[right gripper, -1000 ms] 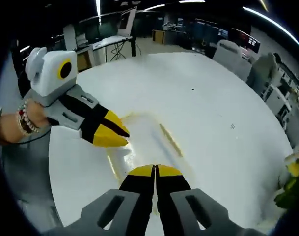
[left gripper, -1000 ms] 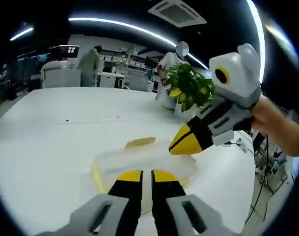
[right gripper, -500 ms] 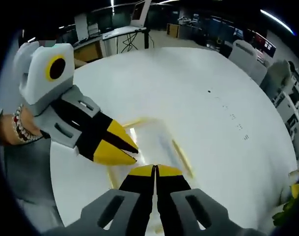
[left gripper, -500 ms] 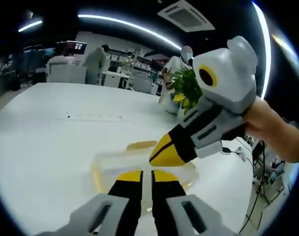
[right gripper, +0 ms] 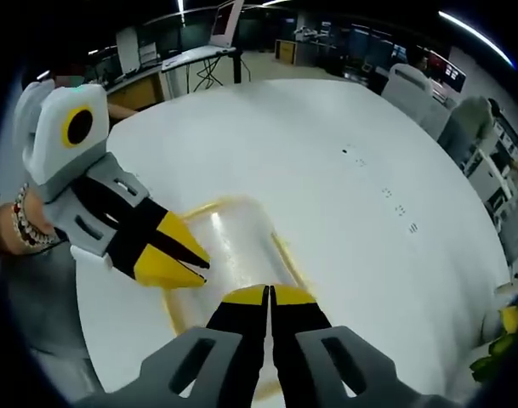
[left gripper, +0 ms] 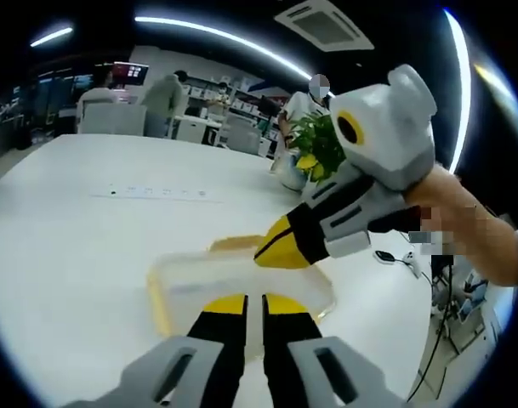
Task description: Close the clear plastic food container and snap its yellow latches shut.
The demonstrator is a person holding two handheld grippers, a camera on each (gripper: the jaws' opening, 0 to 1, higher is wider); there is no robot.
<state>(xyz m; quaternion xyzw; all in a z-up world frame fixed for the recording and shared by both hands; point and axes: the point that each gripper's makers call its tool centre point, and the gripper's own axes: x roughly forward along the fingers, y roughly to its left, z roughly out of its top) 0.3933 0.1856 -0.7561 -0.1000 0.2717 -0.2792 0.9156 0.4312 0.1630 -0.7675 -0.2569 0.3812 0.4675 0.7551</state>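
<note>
The clear plastic container (left gripper: 209, 277) with a yellow rim lies flat on the white table (left gripper: 71, 238), its lid down. A yellow latch (left gripper: 235, 244) sticks out from its far side. My left gripper (left gripper: 253, 304) is shut, its yellow tips over the container's near edge. My right gripper (left gripper: 274, 249) comes in from the right, shut, with its tip on the lid's far part. In the right gripper view the container (right gripper: 229, 238) lies just ahead of my shut right gripper (right gripper: 269, 295). There the left gripper (right gripper: 184, 270) rests shut on the container's left rim.
A potted green plant (left gripper: 325, 151) stands on the table behind the container. Chairs (left gripper: 161, 106) and people are at the far side of the room. Cables (left gripper: 393, 256) lie near the table's right edge. Bare table surface (right gripper: 327, 170) stretches beyond the container.
The right gripper's tip has slid leftward and down onto the lid. Both views have shifted with the hands. The container stays in place, and both grippers stay shut.
</note>
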